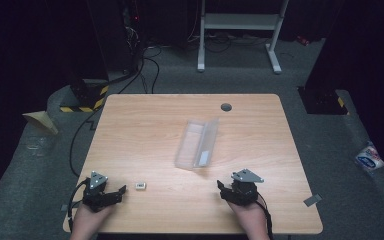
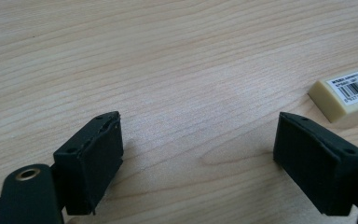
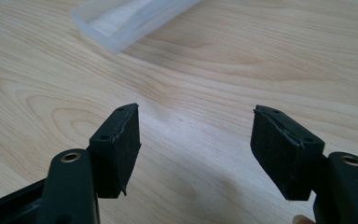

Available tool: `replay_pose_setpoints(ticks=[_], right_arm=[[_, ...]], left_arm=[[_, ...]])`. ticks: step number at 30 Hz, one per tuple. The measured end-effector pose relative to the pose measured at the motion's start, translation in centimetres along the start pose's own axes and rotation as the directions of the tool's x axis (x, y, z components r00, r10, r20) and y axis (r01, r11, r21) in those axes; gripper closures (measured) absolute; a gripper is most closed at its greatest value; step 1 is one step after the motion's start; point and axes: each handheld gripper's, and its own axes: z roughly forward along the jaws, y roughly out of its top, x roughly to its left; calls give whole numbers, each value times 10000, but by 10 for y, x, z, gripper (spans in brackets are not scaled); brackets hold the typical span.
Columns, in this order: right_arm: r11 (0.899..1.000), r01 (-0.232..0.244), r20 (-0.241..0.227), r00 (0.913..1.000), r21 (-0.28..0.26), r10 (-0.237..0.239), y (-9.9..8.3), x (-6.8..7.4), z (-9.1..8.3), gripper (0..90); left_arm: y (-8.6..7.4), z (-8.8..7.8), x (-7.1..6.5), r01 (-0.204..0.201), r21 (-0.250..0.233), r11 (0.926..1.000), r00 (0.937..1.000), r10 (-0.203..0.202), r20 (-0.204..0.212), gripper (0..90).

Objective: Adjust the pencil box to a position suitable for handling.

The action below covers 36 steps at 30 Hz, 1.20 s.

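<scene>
1. Dark room around us, grey carpet floor [image 1: 45, 150], black cables trailing on it, a white frame stand [image 1: 240, 30] at the back; most of the far room is too dark to read.
2. We work at a light wooden table [image 1: 145, 125] with a small round grommet hole [image 1: 226, 107] near its far edge.
3. Our left gripper [image 1: 121, 191] sits at the near left corner, jaws spread wide, nothing between them; in the left gripper view [image 2: 198, 140] bare wood shows in the gap.
4. Small cream eraser [image 1: 140, 186] with a barcode label lies flat just beside the left gripper's tips, apart from them; in the left gripper view [image 2: 345, 93] it is cut off by the right edge of the frame, label text too small to read.
5. Our right gripper [image 1: 220, 190] is near the front edge, right of centre, jaws apart and holding nothing; the right gripper view [image 3: 196, 130] shows bare wood between the pads.
6. Clear plastic case [image 1: 197, 142] lies open mid-table, lid standing up along its right side; something pale lies in it, we cannot tell what. In the right gripper view [image 3: 121, 21] just a corner shows, cut off at the top.
7. Case and eraser are well apart, with open tabletop between them and across the whole left half.
8. Off the table on the right: a grey scrap [image 1: 312, 200] on the floor near the corner and a white-blue packet [image 1: 370, 157]; details not legible.
9. Both forearms are cut off at the bottom edge of the high view.
</scene>
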Motion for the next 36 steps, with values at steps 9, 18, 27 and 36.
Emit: replay_pose_setpoints(ticks=[9,18,27,36], right_arm=[[9983,-77,-2,10000,-575,77,16,16,2,333],[9959,-12,155,9999,-904,26,29,29,9,351],[9958,198,85,9998,-893,-191,45,39,26,419],[9946,-143,324,9993,-1025,177,52,38,39,488]], left_arm=[[0,0,0,-10,-13,10000,10000,10,9,160],[0,0,0,-50,-15,10000,10000,50,36,160],[0,0,0,-52,-32,10000,10000,52,45,160],[0,0,0,-60,-43,10000,9999,60,85,159]])
